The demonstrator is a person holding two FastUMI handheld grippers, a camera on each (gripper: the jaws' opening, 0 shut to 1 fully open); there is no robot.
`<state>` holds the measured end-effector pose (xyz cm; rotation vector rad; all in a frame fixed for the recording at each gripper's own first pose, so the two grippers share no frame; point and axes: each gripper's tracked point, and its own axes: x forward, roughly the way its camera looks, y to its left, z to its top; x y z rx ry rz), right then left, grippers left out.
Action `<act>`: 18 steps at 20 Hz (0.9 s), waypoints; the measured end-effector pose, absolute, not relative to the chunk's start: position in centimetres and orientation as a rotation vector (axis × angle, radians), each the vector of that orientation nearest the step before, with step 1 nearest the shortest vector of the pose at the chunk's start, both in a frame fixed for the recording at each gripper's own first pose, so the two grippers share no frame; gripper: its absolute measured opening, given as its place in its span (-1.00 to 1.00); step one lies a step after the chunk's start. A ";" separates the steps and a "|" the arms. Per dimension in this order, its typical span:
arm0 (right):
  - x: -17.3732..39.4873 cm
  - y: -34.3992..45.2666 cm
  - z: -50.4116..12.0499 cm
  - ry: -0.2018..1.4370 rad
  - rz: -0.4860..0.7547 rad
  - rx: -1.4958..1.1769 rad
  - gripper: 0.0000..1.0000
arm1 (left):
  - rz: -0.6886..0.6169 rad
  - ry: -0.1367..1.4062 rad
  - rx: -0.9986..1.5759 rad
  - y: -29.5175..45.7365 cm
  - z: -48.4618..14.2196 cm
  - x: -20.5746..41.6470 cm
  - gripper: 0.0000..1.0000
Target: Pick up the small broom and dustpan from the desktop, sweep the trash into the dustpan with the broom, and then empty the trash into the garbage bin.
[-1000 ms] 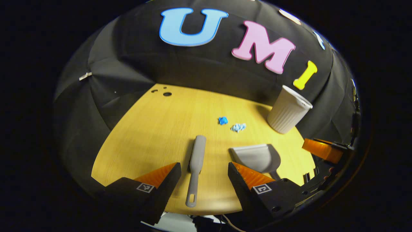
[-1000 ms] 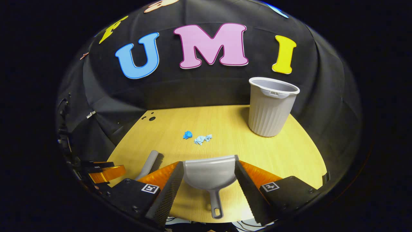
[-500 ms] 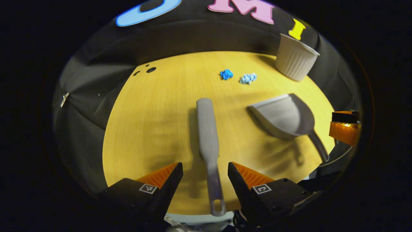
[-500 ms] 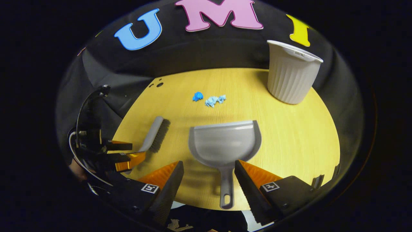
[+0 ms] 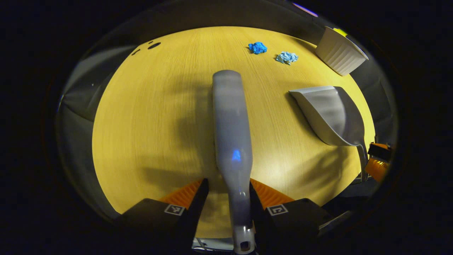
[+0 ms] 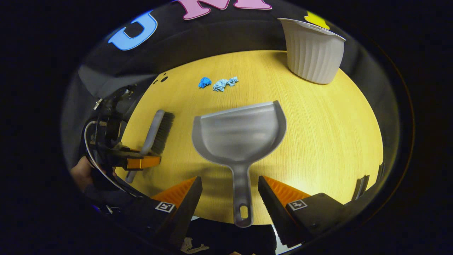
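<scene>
Two grippers face a wooden desk (image 6: 318,141), each lined up on a tool. At the bottom centre of the left gripper view, the left gripper (image 5: 228,191) straddles the broom (image 5: 231,141) handle; its jaws look drawn in close on both sides of the handle, but we cannot tell whether they press it yet. The broom runs straight up the middle of that frame, bristles hidden beneath.

In the right gripper view, the right gripper (image 6: 230,191) sits at the bottom centre with jaws wide open, and the dustpan (image 6: 240,134) handle lies between them, untouched. The pan's mouth points to the top of the frame, toward two blue paper scraps (image 6: 217,83) in the upper middle. The bin (image 6: 311,53) stands upright at the upper right.

We judge this the pick-up step. To do it well, we keep each handle centred between the jaws, close firmly on the narrow part nearest us, and lift level so neither tool twists. Closing off-centre could skid the light dustpan sideways.
</scene>
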<state>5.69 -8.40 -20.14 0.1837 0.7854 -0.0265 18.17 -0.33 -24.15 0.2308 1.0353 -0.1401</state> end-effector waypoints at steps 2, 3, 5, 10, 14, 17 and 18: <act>5.6 -8.7 -20.4 0.793 -0.039 0.206 0.98 | -0.141 1.029 0.276 -0.4 -24.2 18.5 0.24; 5.7 -9.0 -20.6 0.797 -0.046 0.219 0.97 | -0.141 1.025 0.282 -0.8 -24.3 18.6 0.15; 5.8 -9.4 -20.9 0.800 -0.058 0.232 0.98 | -0.129 1.011 0.263 -1.0 -24.3 19.0 -0.33; 6.0 -9.1 -21.9 0.833 -0.066 0.269 0.98 | -0.135 0.935 0.168 -1.3 -23.7 18.7 -0.45; 6.5 -9.2 -22.7 0.854 -0.080 0.248 0.97 | -0.127 0.860 0.093 -0.9 -21.8 17.8 -0.41; 6.8 -9.4 -23.7 0.878 -0.102 0.221 0.98 | -0.130 0.819 0.072 -0.5 -19.8 16.5 -0.55; 7.0 -9.6 -24.1 0.887 -0.110 0.212 0.97 | -0.129 0.808 0.069 -0.3 -19.1 16.2 -0.54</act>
